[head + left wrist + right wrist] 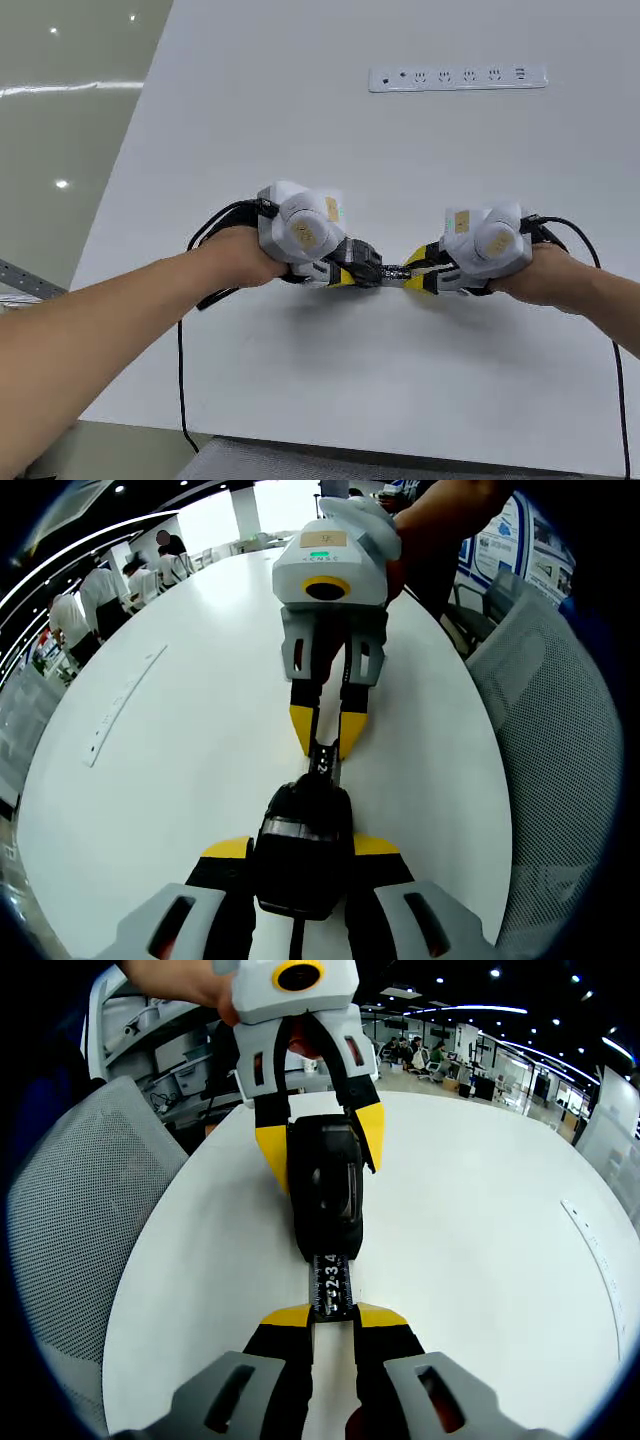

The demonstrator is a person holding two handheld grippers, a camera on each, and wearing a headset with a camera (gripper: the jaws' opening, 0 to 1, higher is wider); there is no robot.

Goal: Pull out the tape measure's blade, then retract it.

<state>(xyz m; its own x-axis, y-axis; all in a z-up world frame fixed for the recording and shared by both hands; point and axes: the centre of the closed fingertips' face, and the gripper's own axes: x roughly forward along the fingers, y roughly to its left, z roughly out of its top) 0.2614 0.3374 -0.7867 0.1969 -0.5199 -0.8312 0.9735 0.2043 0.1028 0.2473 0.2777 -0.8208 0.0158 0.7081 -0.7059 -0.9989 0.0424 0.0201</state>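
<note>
Since only a short run of blade (331, 1282) shows between the two tools, I judge the pull-out to be at its very start. The left gripper (303, 848) is clamped around the black tape measure (325, 1185), which sits low over the near part of the white table (300, 120). The right gripper (332, 1316) is pinched on the blade's free end, just right of the case. To do this well: hold the case level and steady, and draw the right gripper straight out to the right along the blade's own line, without twist, so the thin strip neither kinks nor slips from the pinch. For the return, feed it back under control rather than let it snap. Materials: the case is blocky with rounded corners, dark, with a glossy patch on top. The blade is a narrow, stiff-looking dark strip with white numerals. The jaw tips are yellow and look hard. The table top is smooth and matte. A white power strip (458, 77) lies at the far side, well apart.
</note>
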